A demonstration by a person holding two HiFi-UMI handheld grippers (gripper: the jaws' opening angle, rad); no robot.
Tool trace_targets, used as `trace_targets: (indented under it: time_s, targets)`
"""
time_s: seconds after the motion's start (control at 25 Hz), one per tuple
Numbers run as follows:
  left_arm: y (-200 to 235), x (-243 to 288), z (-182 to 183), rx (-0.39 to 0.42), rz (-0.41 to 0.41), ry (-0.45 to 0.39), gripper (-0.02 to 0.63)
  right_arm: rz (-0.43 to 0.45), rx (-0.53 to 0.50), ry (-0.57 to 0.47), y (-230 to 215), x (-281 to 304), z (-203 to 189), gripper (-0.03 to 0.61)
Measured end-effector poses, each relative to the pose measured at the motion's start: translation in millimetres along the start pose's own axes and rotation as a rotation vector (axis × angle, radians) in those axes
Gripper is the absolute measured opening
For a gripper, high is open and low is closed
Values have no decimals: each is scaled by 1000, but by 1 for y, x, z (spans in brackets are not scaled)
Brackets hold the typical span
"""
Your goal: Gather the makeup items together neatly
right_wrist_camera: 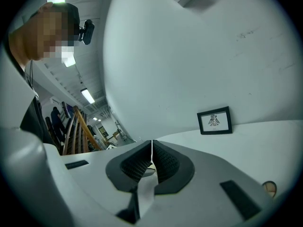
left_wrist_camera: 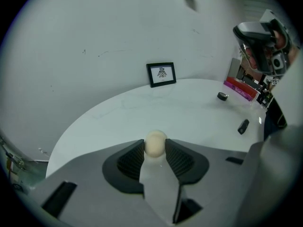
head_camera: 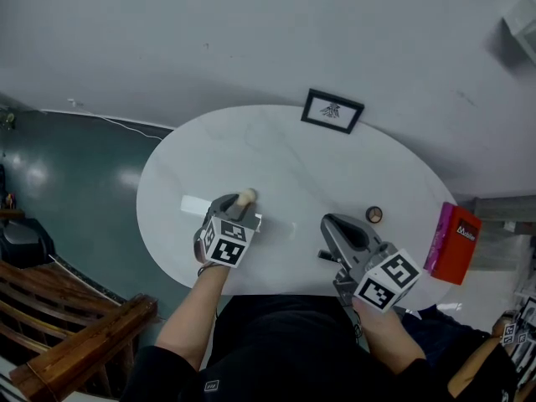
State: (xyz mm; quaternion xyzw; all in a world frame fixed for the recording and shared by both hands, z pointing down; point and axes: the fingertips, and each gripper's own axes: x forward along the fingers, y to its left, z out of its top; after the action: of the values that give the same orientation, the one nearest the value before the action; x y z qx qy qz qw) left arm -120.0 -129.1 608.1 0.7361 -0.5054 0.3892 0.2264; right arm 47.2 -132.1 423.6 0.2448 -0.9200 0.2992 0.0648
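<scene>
Entry: beige ball [head_camera: 246,197], a makeup piece, pinched between the pads of the left claw [left_wrist_camera: 155,148] over the near-left part of the tabletop [head_camera: 276,157]. Right claw [right_wrist_camera: 151,150]: clenched with nothing in it, near the front edge. Also listed: small round jar [head_camera: 374,214] right of centre; red box [head_camera: 453,243] at the right rim; picture frame [head_camera: 332,110] at the far rim. Hazards: the ball is round and held only by its sides, so it may pop free and roll toward the near rim; a careless sweep at the jar could knock the red box off. Room: centre wide and bare; edges close under both claws.
</scene>
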Motion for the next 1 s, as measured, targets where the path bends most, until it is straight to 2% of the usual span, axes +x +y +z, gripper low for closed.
trace_targets:
  time_s: [0.48, 0.8, 1.0]
  targets:
    - [-4, 9, 27, -51, -47, -110, 172, -26, 9, -6, -5, -5, 1, 35]
    - [-10, 7, 29, -41, -68, -127, 172, -48, -1, -19, -3, -10, 6, 35]
    - [-4, -2, 35, -34, -59, -172, 172, -56, -16, -30, 4, -11, 9, 35]
